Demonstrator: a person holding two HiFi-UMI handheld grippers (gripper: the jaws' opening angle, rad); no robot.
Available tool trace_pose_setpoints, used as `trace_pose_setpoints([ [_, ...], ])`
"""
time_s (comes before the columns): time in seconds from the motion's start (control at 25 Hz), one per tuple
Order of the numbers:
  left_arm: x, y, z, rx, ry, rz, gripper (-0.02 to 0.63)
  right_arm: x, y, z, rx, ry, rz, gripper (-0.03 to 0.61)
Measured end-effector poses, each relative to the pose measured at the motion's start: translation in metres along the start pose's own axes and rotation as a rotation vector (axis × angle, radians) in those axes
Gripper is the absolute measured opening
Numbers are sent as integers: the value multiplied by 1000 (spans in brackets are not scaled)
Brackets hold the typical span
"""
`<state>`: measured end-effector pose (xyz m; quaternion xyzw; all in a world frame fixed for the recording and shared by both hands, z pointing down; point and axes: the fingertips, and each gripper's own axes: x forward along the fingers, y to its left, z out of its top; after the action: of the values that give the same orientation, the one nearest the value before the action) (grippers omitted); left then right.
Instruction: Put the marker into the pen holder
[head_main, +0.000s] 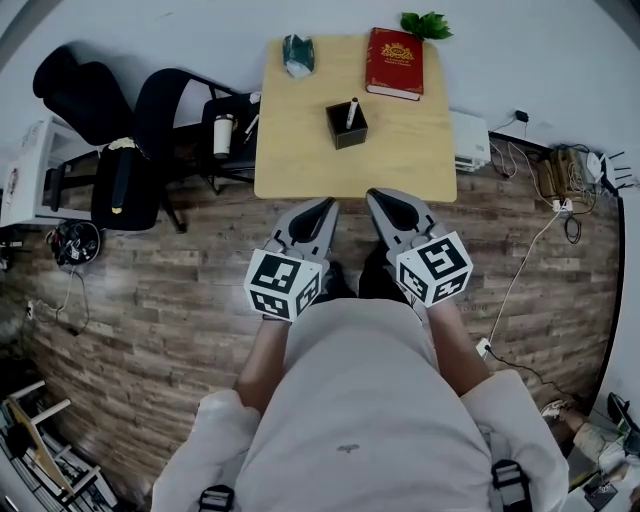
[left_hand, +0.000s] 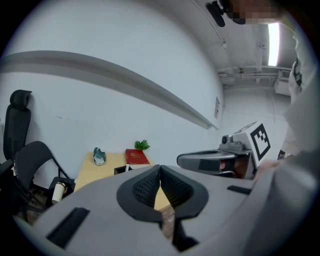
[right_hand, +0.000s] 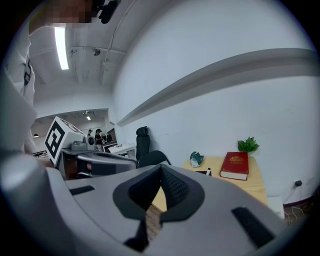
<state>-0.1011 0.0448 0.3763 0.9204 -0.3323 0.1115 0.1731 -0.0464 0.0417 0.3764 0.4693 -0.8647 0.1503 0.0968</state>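
I see the marker (head_main: 351, 112), a white stick with a dark upper end, standing tilted inside the pen holder (head_main: 346, 130), a small black square box open at the top. Both lie well ahead of my left gripper (head_main: 327, 206) and right gripper (head_main: 374, 196), roughly in line with the gap between them, touching neither.

Right gripper (right_hand: 160, 167): fingers closed tip to tip, nothing between. Beyond: wooden worktop (right_hand: 250, 186) bearing red book (right_hand: 234, 165), green plant (right_hand: 248, 145), black pen holder (right_hand: 201, 172) with marker (right_hand: 208, 171) standing in it, and a teal item (right_hand: 196, 159), possibly crumpled cloth. Black chair (right_hand: 144, 142) at left.
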Motion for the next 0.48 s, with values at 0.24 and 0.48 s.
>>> trace_pose_setpoints([
  [0.24,-4,0,-5,-4,6,-9,8,-2,6,-5,0,7,-8,0],
  [0.48,-7,-2,-5,3,4,-16,8,-4,9,-7,1,6,-16,0],
])
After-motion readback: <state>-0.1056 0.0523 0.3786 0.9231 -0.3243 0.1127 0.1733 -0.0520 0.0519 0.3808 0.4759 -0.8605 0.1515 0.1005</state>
